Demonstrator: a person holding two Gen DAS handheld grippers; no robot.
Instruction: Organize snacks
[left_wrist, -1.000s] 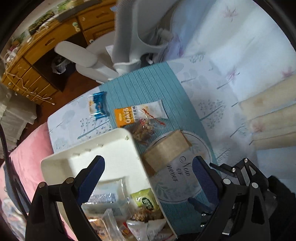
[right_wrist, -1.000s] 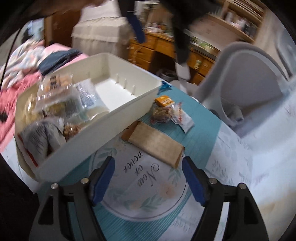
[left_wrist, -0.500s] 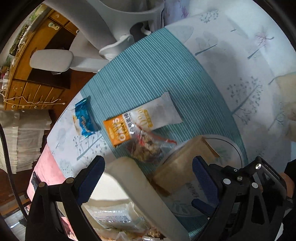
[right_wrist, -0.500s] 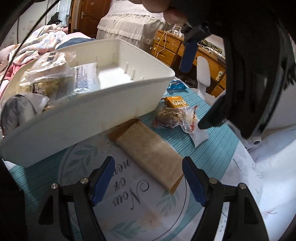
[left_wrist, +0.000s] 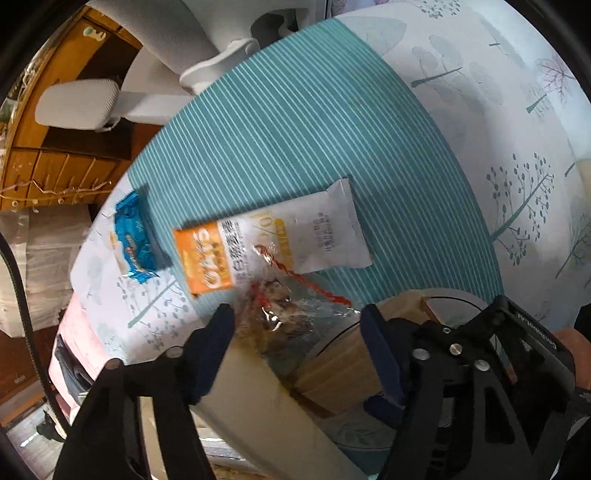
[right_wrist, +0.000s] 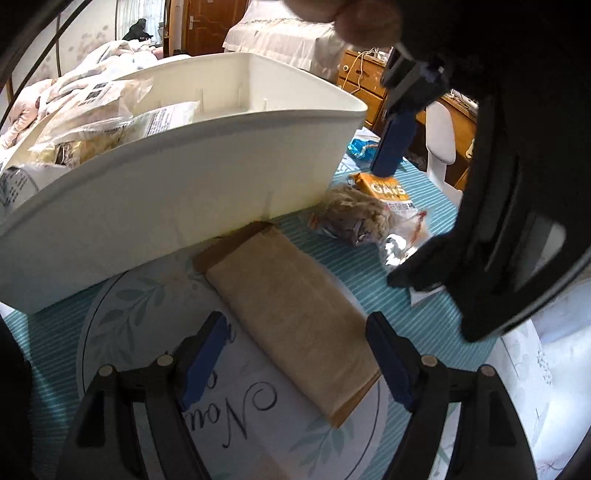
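Crinkly clear snack bag (left_wrist: 291, 325) lies between the left claw (left_wrist: 295, 332) pads — jaws closing, not yet clamped; right claw (right_wrist: 295, 354) gapes over the brown packet (right_wrist: 291, 314), long axis 11-to-5.

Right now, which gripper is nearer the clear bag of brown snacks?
Left. The left gripper has its fingers astride the clear bag; the right gripper hovers over the brown paper packet.

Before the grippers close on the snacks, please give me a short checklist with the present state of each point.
1. Left gripper over the clear snack bag, jaws just narrowed: ok.
2. Pads pressing that bag: cannot tell.
3. Right gripper open, brown packet between the jaws: ok.
4. Right pads touching the packet: not ok.
5. White bin has free room: ok.
6. Oats packet under the clear bag could get dragged: not ok.
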